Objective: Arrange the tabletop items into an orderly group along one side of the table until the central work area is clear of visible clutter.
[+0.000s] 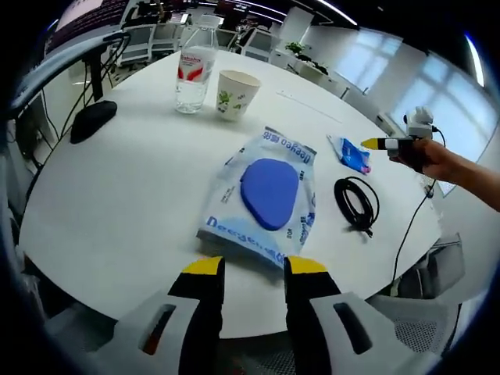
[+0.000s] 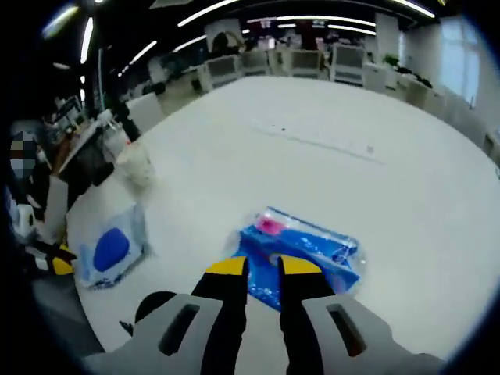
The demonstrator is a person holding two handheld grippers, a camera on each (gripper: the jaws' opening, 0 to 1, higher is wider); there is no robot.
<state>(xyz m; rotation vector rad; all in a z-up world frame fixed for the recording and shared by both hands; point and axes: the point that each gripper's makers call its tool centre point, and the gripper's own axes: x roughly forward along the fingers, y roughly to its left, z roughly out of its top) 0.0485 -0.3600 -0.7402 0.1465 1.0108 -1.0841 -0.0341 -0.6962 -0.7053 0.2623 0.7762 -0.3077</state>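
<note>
**Two packets, two grippers at the table's near edge**

While the large clear packet with the blue oval pad inside lies flat near the edge of the round white table, the left gripper hovers just short of the packet's near border, its yellow-tipped jaws apart with a narrow gap and nothing between them. Beyond the packet, farther onto the table, a paper cup with a green print stands upright, and a clear water bottle with a red label stands just beside the cup. To the packet's right a coiled black cable lies on the table, and past the cable rests a small blue sachet. A black lamp base sits well apart from the packet, on its left.

Near that sachet a person's hand holds the right gripper. In the right gripper view, the right gripper's tips reach the near edge of the sachet, which shows a pink patch; the jaws stand slightly apart, and the blur leaves unclear whether they touch the wrapper. The large packet also appears at the left of that view.
</note>
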